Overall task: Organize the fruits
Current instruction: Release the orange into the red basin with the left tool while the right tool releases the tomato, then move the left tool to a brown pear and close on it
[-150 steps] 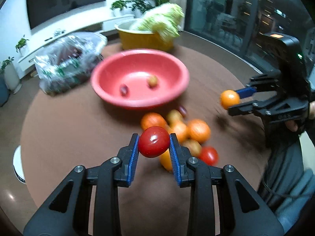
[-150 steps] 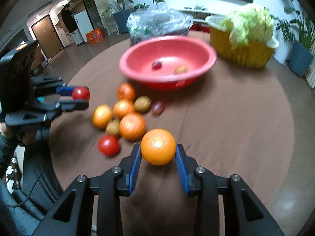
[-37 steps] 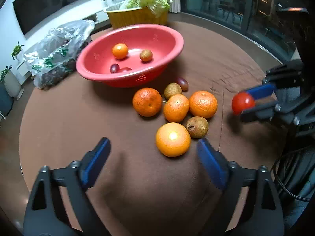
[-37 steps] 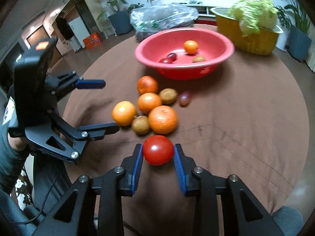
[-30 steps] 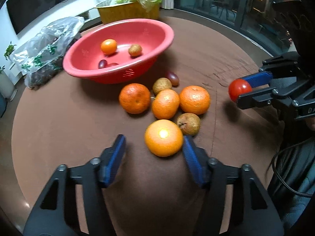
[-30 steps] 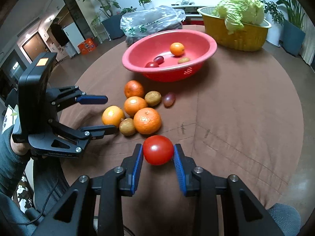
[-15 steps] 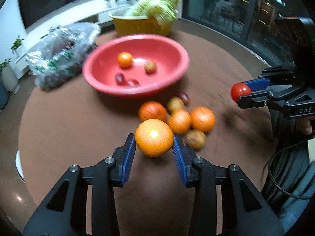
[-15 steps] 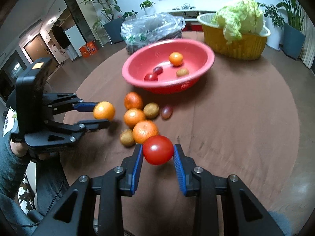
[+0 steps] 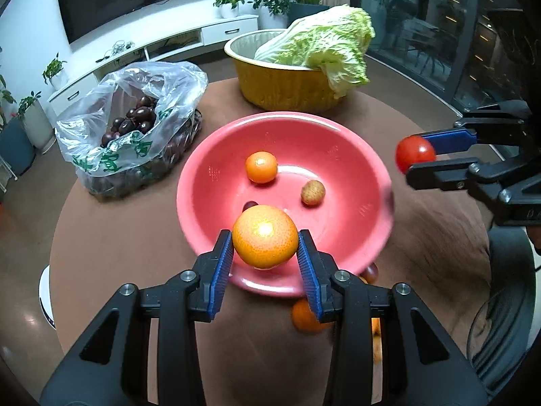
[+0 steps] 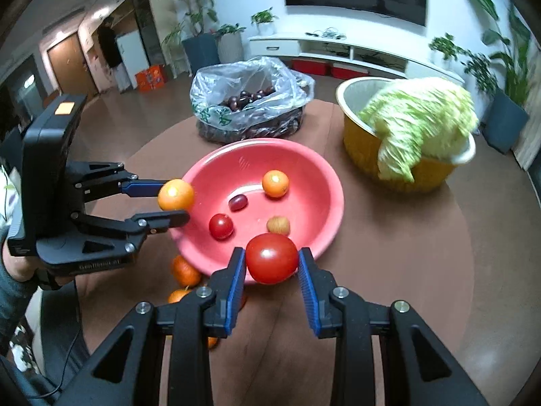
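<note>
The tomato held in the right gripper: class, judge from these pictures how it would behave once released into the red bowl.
The tomato looks round and smooth, so it would probably roll down the red bowl's sloped wall toward the fruit at the bottom. Its glossy skin suggests it may be slippery between the right gripper's pads. Being soft fruit, it could bruise if dropped from high up.

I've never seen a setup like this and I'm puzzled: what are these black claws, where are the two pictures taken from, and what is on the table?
A person holds a two-finger gripper in each hand; no robot arm is involved. Each picture comes from a fisheye camera on one gripper, looking along its fingers. The left gripper grips an orange; the right gripper grips a tomato. Both hang over a red bowl that already contains a few small fruits. On the brown table also stand a plastic bag of dark fruit and a yellow bowl with a cabbage. More oranges lie near the red bowl.
</note>
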### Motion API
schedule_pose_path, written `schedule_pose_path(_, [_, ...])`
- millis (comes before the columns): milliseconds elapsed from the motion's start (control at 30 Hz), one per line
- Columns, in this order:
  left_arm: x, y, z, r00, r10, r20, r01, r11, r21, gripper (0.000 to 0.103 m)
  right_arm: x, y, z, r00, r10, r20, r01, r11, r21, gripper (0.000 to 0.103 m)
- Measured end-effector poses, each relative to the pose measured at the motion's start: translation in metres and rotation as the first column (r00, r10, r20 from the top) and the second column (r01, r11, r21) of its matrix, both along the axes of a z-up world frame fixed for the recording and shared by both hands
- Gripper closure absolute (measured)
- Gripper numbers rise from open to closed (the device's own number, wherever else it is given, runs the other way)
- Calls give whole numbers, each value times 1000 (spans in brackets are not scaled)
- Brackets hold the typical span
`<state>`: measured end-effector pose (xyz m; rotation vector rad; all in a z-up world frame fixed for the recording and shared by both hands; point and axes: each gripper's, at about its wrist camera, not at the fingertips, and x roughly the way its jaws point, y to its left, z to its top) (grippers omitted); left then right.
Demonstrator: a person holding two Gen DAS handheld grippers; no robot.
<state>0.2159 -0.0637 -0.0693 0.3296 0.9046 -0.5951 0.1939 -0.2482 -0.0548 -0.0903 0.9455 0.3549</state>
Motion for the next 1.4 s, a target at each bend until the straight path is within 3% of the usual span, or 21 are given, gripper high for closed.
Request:
schedule_pose_path(267, [22, 0, -18, 999, 28, -29, -28, 1000, 3, 66, 41, 8, -30, 998, 21, -58, -24, 999, -49, 69])
schedule_pose_path(600, [28, -5, -23, 999, 23, -23, -22, 999, 26, 66, 54, 10, -48, 995, 18, -95, -25, 997, -76, 69])
schedule_pose_path(1400, [20, 2, -12, 999, 33, 3, -33, 999, 10, 55, 45, 6, -35, 998, 7, -69, -13, 996, -92, 66])
